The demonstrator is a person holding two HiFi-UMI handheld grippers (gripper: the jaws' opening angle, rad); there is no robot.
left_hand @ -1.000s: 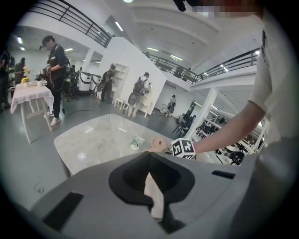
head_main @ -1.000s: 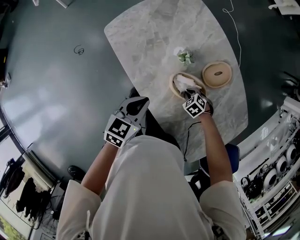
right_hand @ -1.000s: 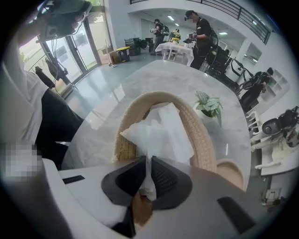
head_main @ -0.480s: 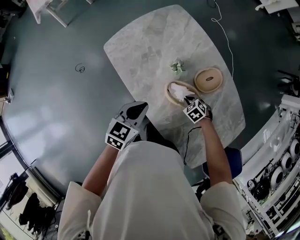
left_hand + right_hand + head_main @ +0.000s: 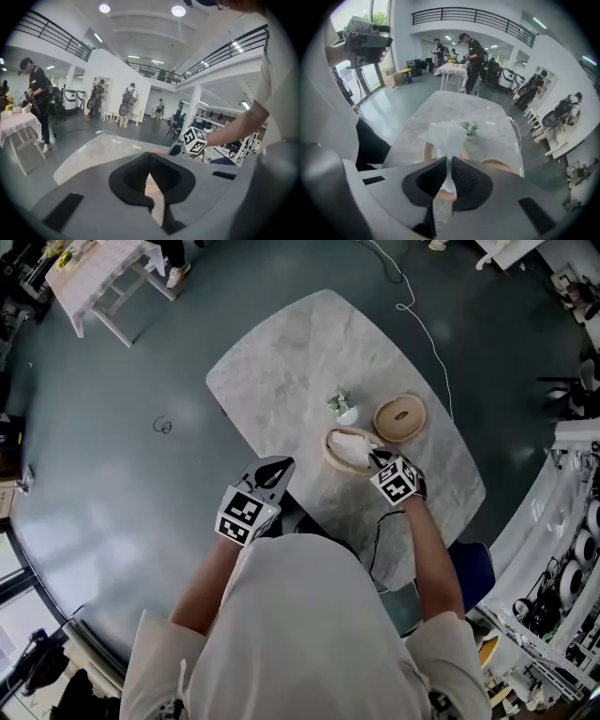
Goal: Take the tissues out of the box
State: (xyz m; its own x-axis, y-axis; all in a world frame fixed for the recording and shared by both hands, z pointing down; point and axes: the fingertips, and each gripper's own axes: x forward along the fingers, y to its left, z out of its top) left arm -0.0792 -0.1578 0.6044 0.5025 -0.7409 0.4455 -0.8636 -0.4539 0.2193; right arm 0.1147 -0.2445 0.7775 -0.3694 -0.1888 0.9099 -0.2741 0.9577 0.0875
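A round wooden tissue box (image 5: 342, 454) stands open on the marble table (image 5: 281, 371), white tissue (image 5: 354, 448) bulging out of it. My right gripper (image 5: 378, 463) is at the box's near right rim, shut on that tissue. In the right gripper view the tissue (image 5: 446, 133) rises from the box (image 5: 427, 151) and runs down between the jaws of the right gripper (image 5: 449, 161). My left gripper (image 5: 273, 471) hangs off the table's near left edge, shut with nothing in it; in its own view the left gripper (image 5: 151, 157) has its jaws closed together.
The box's wooden lid (image 5: 400, 418) lies just right of the box, and a small potted plant (image 5: 341, 406) stands behind it. A cable (image 5: 412, 310) crosses the floor past the table. People stand by a covered table (image 5: 452, 70) farther back. Machines (image 5: 572, 549) line the right side.
The head view has pulled back and shows more floor. My right gripper has stayed shut on the tissue and drifted a little right of the box. The left gripper has barely moved.
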